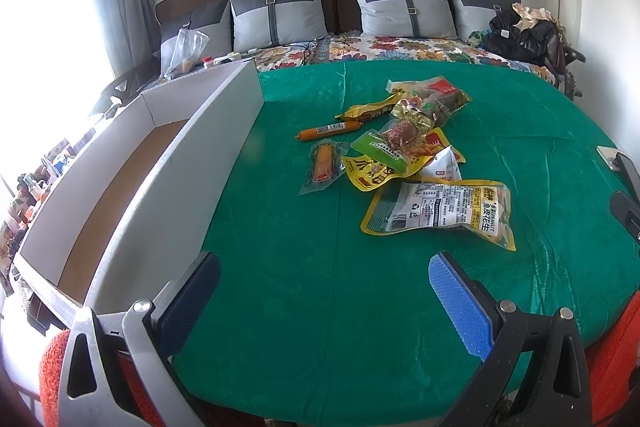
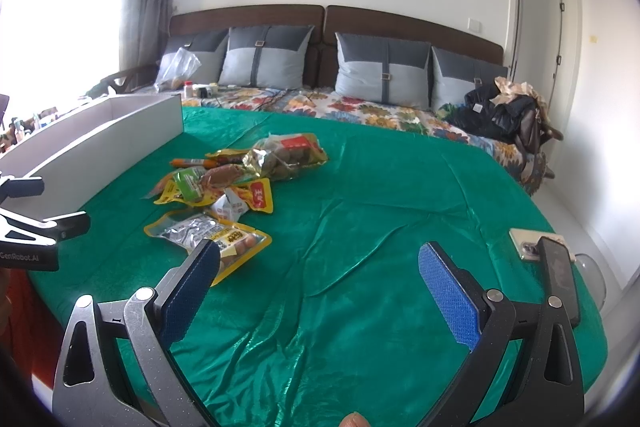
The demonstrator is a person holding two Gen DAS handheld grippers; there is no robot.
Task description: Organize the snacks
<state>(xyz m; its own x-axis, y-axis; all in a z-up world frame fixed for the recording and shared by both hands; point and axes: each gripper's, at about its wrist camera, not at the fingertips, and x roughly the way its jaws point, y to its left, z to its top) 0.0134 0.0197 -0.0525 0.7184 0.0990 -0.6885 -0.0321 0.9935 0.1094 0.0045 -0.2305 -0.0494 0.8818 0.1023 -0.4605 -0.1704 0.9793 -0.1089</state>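
A heap of snack packets (image 1: 404, 147) lies on the green cloth (image 1: 304, 267), with a yellow peanut bag (image 1: 440, 213) nearest and a loose orange sausage (image 1: 330, 130) at its far left. A long white cardboard box (image 1: 132, 171) stands open along the cloth's left edge. My left gripper (image 1: 324, 291) hovers open over bare cloth, short of the peanut bag. In the right wrist view the same heap (image 2: 236, 175) and peanut bag (image 2: 208, 235) lie ahead to the left. My right gripper (image 2: 320, 287) is open and holds nothing; its left fingertip (image 2: 196, 287) overlaps the peanut bag's near corner.
A phone (image 2: 532, 245) lies on the cloth's right edge. Behind the cloth a floral bedsheet (image 2: 360, 111) carries grey pillows (image 2: 264, 55), cables, a plastic bag (image 2: 176, 67) and dark clothes (image 2: 504, 111). The left gripper's body (image 2: 36, 227) shows at the left of the right wrist view.
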